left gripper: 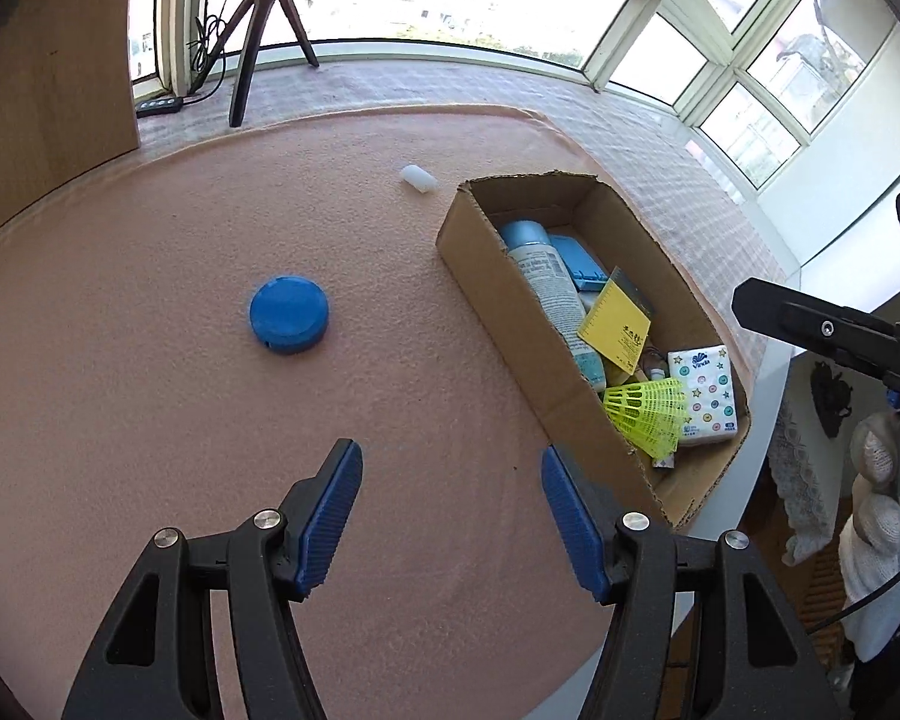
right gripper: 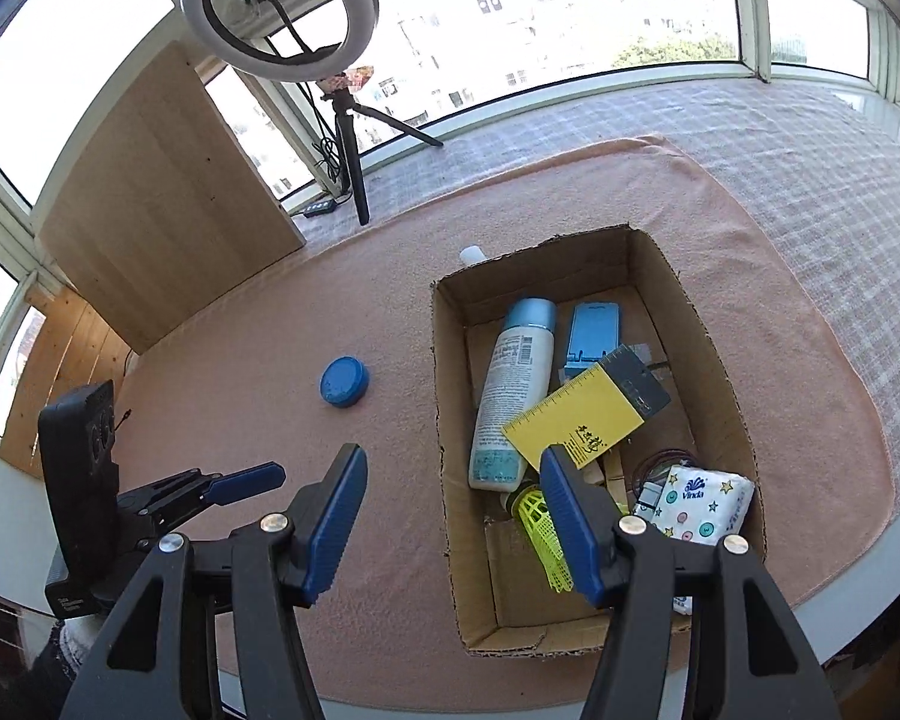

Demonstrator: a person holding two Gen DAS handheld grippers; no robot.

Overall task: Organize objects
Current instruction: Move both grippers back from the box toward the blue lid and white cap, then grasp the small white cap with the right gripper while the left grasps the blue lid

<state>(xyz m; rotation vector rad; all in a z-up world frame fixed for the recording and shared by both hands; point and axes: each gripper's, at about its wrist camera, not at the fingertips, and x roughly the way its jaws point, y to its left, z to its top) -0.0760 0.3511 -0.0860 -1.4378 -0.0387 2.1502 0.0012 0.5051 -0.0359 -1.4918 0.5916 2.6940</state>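
Cardboard box [right gripper: 714, 354] sits on the pink cloth [left gripper: 150, 396] covering the worktop, holding a white bottle with a blue cap [right gripper: 513, 396], a yellow ruler card [right gripper: 576, 414], a yellow-green shuttlecock [left gripper: 651, 414] and a tissue pack [left gripper: 705, 393]. Left gripper [left gripper: 450, 516] hovers with its blue fingers [left gripper: 330, 516] parted about halfway and nothing between them; the box lies ahead and to their right. A blue round tin [left gripper: 289, 313] rests on the cloth ahead of the left finger, well apart from it (a small white bottle [left gripper: 419, 179] lies farther off, near the box's far corner). Right gripper [right gripper: 453, 516] likewise stands half open and empty, its right finger over the box's near end.
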